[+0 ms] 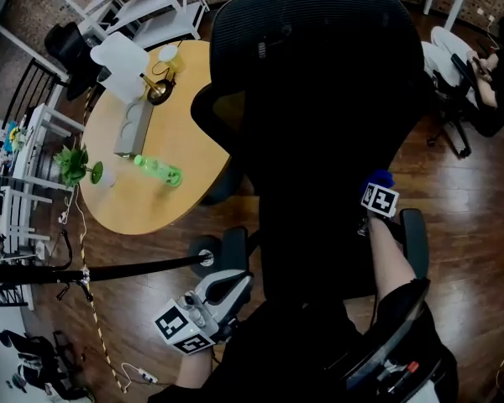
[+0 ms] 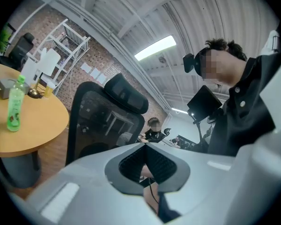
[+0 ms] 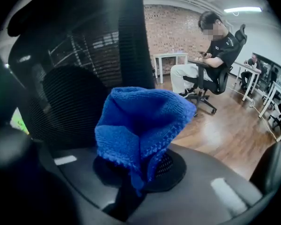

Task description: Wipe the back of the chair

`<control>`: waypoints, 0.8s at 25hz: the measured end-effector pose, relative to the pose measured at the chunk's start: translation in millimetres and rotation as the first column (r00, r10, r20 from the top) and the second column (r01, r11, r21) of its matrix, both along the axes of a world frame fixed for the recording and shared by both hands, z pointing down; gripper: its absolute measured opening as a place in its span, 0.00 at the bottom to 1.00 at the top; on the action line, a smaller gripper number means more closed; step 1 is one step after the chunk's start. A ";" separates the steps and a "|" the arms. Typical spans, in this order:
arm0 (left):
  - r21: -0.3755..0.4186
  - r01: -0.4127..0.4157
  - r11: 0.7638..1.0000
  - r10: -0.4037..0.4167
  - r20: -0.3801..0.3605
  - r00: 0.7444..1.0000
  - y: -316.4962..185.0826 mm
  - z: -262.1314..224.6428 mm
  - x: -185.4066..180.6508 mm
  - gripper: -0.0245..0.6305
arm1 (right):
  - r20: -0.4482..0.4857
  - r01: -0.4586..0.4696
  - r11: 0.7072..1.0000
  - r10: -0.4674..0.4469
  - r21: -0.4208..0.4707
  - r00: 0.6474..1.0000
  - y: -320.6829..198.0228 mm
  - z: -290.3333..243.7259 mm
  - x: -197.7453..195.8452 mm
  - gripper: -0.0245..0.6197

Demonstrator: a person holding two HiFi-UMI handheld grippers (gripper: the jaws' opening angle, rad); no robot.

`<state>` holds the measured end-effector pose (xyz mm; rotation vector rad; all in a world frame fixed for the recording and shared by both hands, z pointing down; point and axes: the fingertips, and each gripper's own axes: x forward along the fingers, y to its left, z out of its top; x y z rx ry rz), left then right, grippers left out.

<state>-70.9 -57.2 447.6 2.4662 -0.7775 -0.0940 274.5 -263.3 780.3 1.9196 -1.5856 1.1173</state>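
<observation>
The right hand-held gripper [image 3: 141,168], clamped on the cloth [image 3: 140,123], should press it flat against the chair back [image 1: 319,99]; the left hand-held gripper [image 2: 145,165] is closed, empty.

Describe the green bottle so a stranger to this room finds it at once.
Start at the round wooden table left of the black chair. The bottle sits by the near end of the grey box, towards the chair. It is the only clear green plastic thing there; the plant is green too, but leafy and in a white pot.
</observation>
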 end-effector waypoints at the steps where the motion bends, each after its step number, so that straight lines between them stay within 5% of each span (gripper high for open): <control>1: -0.007 0.015 1.000 -0.015 0.005 1.000 1.4 2.2 -8.6 0.05 | 0.005 0.002 1.000 -0.002 -0.011 1.000 0.0 6.9 -8.6 0.12; 11: -0.025 0.149 0.988 -0.148 0.037 0.988 27.4 6.6 -75.8 0.05 | 0.150 0.293 0.955 -0.283 -0.051 0.947 -9.9 47.4 -196.3 0.12; 20: -0.022 0.261 0.965 -0.260 0.029 0.965 57.1 9.6 -108.2 0.05 | 0.252 0.501 0.866 -0.482 -0.013 0.839 -1.7 56.2 -323.0 0.12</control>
